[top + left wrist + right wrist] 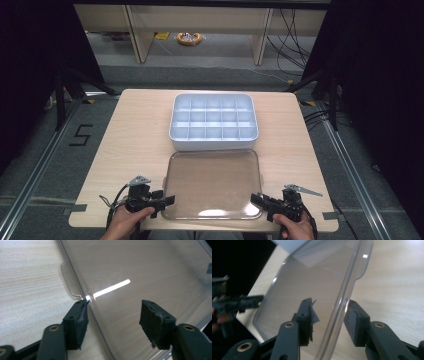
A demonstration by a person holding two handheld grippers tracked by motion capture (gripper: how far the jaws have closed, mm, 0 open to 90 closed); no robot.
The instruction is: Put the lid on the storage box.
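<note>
A clear plastic lid lies flat on the wooden table, just in front of a white compartment tray. My left gripper is at the lid's near left corner. In the left gripper view its jaws stand open astride the lid's left rim, the left pad beside the edge. My right gripper is at the near right corner. In the right gripper view the lid's right rim runs between its pads with a gap still showing. The left gripper appears far left there.
The tray's several compartments look empty. The table's front edge runs right under both hands. Beyond the table are wooden bench legs, a yellow cable reel and loose cables on the floor; a taped "5" marks the floor at left.
</note>
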